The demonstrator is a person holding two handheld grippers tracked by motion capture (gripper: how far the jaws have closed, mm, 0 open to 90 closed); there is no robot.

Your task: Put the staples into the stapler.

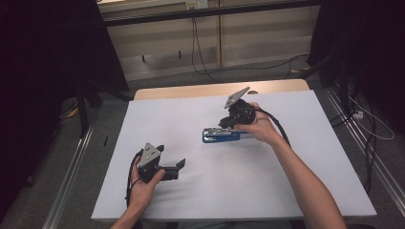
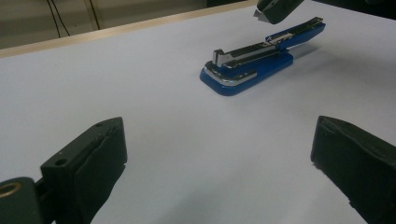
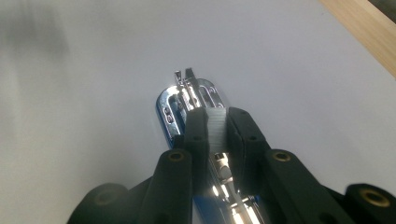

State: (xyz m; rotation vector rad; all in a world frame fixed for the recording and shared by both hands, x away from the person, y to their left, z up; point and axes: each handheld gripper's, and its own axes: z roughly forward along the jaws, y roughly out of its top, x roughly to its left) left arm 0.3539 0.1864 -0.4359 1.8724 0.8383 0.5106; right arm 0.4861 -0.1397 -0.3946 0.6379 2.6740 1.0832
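Gripping done: right claw (image 1: pixel 228 125) is clamped on blue stapler (image 1: pixel 220 135) mid-tabletop (image 1: pixel 296 181), unlifted; left claw (image 1: pixel 173 168) is held apart near front edge.

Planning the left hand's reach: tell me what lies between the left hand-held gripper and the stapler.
Nothing: bare white table between left hand-held gripper and stapler, in the left gripper view.

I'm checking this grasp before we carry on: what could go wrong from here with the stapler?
1. The right gripper is shut on the blue stapler by its narrow metal top arm, near the rear; that shiny part may slip or twist between the pads.
2. The top arm is hinged up off the base, so lifting could swing it open further.
3. The left gripper is open and apart, so nothing steadies the base.
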